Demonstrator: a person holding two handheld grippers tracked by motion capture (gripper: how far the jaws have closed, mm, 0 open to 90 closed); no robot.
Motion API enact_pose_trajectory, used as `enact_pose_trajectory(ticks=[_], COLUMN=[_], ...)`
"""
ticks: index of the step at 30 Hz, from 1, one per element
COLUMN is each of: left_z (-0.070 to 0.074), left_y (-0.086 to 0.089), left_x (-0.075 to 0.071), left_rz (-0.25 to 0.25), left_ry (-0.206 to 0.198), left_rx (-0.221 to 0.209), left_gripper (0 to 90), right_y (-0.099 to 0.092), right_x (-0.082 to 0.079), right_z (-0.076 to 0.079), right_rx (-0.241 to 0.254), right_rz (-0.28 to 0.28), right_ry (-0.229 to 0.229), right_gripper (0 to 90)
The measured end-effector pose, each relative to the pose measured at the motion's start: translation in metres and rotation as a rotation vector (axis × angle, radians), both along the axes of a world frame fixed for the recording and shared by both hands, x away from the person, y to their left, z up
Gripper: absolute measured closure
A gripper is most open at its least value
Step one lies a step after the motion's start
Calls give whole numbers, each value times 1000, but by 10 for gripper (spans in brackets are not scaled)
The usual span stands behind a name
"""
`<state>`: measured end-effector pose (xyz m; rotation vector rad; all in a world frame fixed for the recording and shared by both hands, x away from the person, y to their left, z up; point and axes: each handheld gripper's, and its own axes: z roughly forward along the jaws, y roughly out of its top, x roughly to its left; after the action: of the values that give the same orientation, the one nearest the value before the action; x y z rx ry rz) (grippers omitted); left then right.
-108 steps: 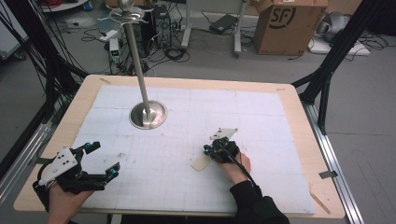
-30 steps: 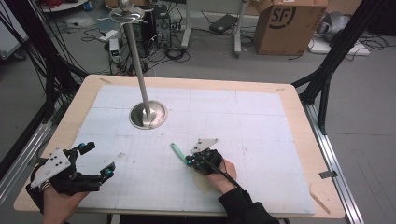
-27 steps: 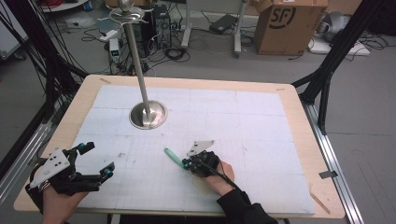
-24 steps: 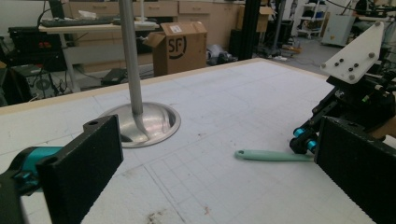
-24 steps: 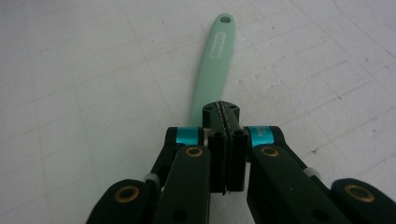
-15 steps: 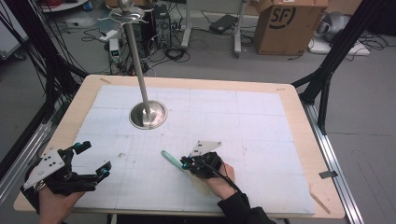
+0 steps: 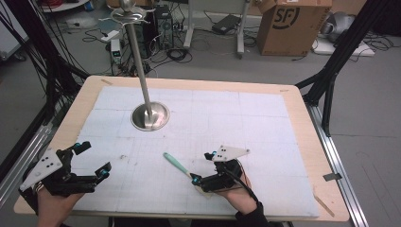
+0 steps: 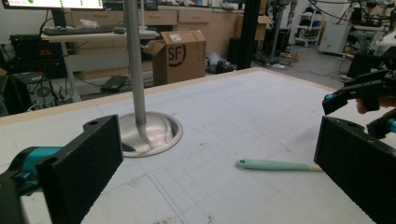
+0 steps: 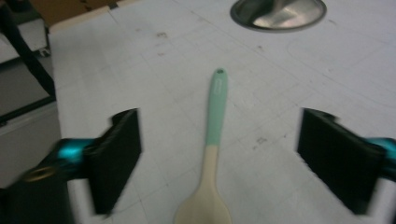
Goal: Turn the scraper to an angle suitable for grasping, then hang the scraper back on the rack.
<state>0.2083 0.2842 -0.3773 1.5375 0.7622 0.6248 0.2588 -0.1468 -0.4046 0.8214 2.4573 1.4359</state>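
Note:
A spoon (image 7: 176, 163) with a teal handle and a cream bowl lies flat on the white grid mat (image 7: 265, 123), handle pointing toward the far left. My right gripper (image 7: 201, 168) is at its bowl end with the jaws open. They have just been opening, and the spoon (image 9: 215, 116) lies loose on the mat between them, untouched by either pad. My left gripper (image 7: 95, 157) hovers open and empty near the front left corner. From the left gripper view, the spoon (image 8: 275, 164) lies ahead to the right, with the right gripper (image 8: 359, 93) behind it.
A metal stand with a round base (image 7: 150, 116) and a tall pole (image 7: 137, 52) stands on the far left of the mat. The wooden table edge (image 7: 302, 137) frames the mat. A cardboard box (image 7: 293, 21) and cables lie on the floor beyond.
The right gripper carried the spoon leftward and toward the front, then let go of it and drew back with jaws spread. The spoon now rests on the mat. The left gripper stayed put.

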Motion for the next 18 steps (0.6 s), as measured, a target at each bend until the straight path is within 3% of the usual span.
enact_pose_trajectory(ticks=[1,3,5,9,18], left_z=[0,0,0,1,1], left_y=[0,0,1,1,0], left_x=[0,0,0,-1,-3], left_rz=[-2,-2,-2,-1,-1], left_ry=[0,1,1,0,1], left_rx=[0,-3,-4,-4,2], left_gripper=[17,17,17,17,17], right_y=[2,4,7,15,21], right_x=[-1,-2,-2,-2,4], right_z=[0,0,-1,-4,-8], right_rx=[-22,-43,-46,-101,-129], right_rz=[-10,-22,-2,4,5], right_ry=[4,-4,-8,-25,-7], right_gripper=[0,0,0,0,1])
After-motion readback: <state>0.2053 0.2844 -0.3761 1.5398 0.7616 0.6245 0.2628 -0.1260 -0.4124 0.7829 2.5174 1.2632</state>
